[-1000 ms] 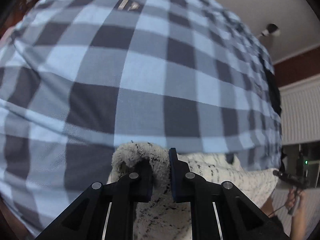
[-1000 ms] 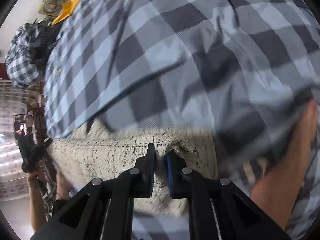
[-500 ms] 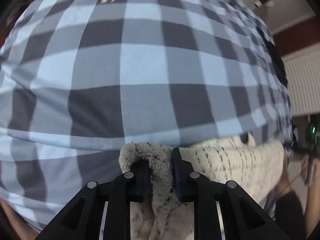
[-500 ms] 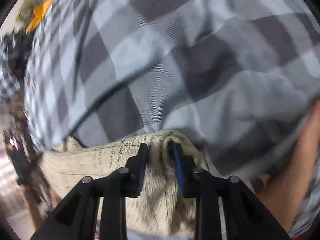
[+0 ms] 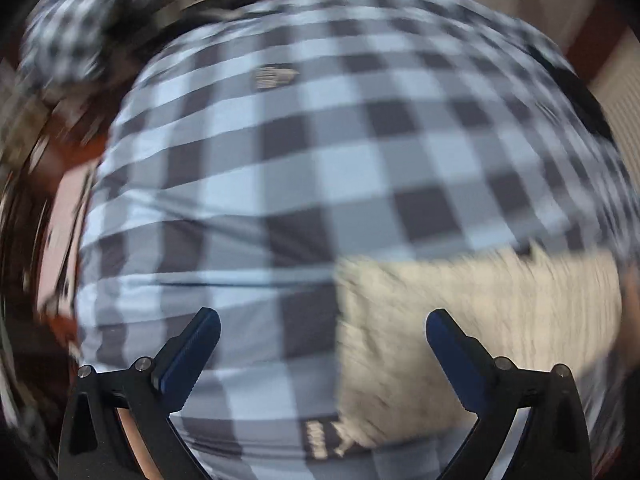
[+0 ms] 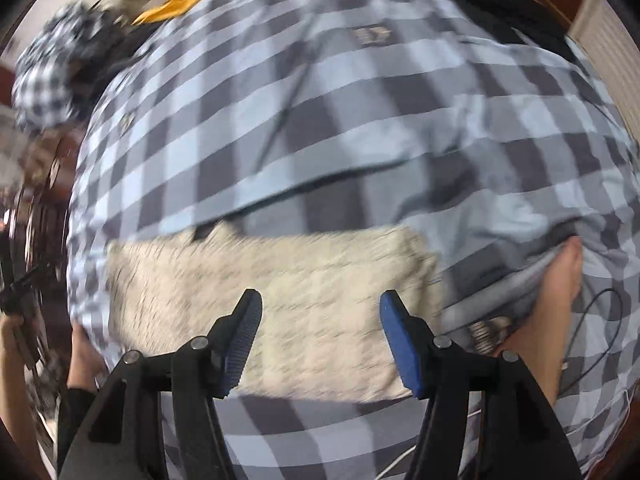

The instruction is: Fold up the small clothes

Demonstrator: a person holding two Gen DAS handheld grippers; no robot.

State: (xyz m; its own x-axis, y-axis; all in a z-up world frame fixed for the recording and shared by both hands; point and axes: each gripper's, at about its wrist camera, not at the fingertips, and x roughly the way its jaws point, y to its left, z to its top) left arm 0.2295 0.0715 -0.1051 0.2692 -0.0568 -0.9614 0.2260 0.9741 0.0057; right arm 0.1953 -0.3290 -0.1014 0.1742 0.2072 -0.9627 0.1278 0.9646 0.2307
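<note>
Left wrist view: the left hand-held gripper (image 5: 322, 338) hung over a checked bedspread (image 5: 304, 152), its jaws spreading to their widest with nothing pinched between them; the near left edge of the cream knitted garment (image 5: 460, 320) lay below the gap, untouched by either pad. Motion blur softened the whole frame. Right wrist view: the right hand-held gripper (image 6: 320, 322) hovered above the same garment (image 6: 272, 300), its jaws opening and about half spread, the knit beneath them but not gripped. The garment rested as a flat, roughly rectangular fold on the bedspread (image 6: 360, 128), near the person's bare foot (image 6: 560, 276), with a thin cable (image 6: 596, 320) lying to the right. A second checked cloth (image 6: 44, 80) and an orange item (image 6: 188, 0) lay far left.

Risks, judged from this arrangement: the fluffy knit could cling to a ribbed pad as the jaws parted, lifting a corner and undoing the fold. The soft, rumpled bedspread gave poor support, so the folded edges might slump or splay. A careless next reach could also snag the cable.
</note>
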